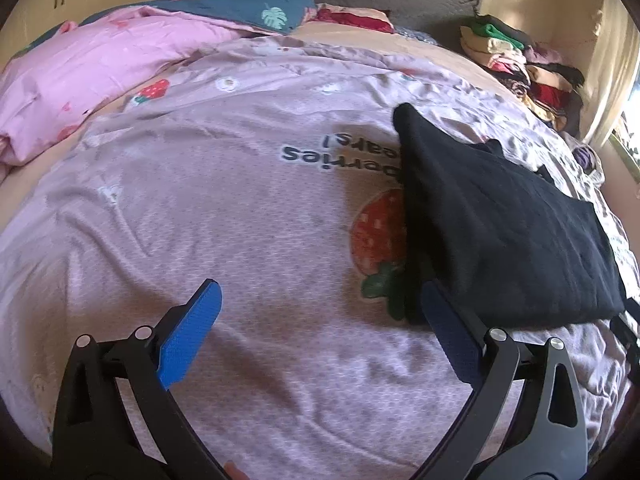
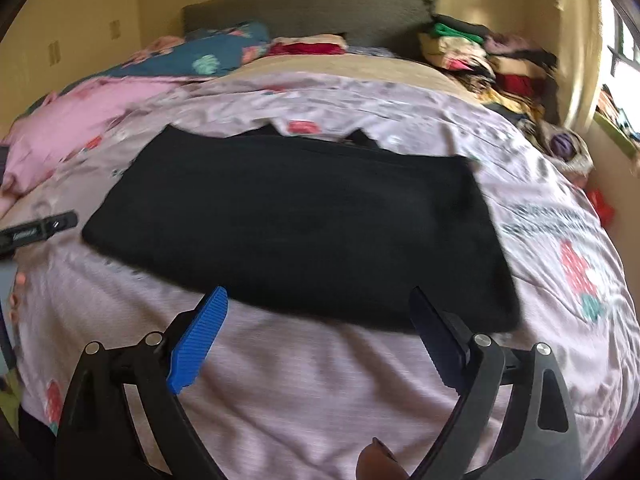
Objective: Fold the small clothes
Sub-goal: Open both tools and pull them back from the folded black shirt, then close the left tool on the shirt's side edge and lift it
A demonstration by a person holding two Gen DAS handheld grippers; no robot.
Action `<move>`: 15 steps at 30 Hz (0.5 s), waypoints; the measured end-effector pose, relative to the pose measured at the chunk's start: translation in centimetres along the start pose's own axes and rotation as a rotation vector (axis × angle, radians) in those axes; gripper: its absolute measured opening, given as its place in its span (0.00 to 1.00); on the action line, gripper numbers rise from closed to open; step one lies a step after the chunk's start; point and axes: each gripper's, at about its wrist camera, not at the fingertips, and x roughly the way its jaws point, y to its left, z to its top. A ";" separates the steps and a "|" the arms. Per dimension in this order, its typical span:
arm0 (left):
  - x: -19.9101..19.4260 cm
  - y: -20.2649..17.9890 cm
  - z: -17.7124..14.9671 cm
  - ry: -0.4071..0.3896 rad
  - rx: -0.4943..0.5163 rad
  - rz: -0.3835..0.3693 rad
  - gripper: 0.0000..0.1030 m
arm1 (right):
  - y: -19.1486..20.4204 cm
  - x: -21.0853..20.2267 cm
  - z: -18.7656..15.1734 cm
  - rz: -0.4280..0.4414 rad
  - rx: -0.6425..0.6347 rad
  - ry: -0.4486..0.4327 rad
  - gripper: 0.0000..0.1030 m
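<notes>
Reading "berries" upside down, bedspread (image 1: 240, 220) beside black garment (image 1: 500, 232).

The folded garment (image 2: 296, 232) lies flat on the bedspread (image 2: 304, 384), which covers the bed; the headboard (image 2: 304, 12) stands behind it; a bunched quilt (image 1: 92, 80) lies at the left edge, a pillow (image 1: 248, 8) behind that; a pile of clothes (image 1: 516, 64) sits at the far right corner; in the left wrist view the garment lies right of the left claw (image 1: 320, 336); the right claw (image 2: 320, 340) hangs before its near edge.

Black garment (image 2: 296, 232) folded flat, rectangular, on pink bedspread (image 2: 304, 384).
</notes>
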 end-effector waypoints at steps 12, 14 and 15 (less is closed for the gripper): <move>0.5 3.4 1.2 0.011 -0.094 0.003 0.91 | 11.2 4.1 1.9 0.044 -0.281 0.021 0.90; 0.7 3.3 1.6 0.010 -0.083 0.007 0.91 | 12.6 4.8 2.0 0.030 -0.330 0.017 0.90; 0.8 3.3 1.8 0.010 -0.078 0.009 0.91 | 13.3 5.1 2.0 0.023 -0.349 0.015 0.90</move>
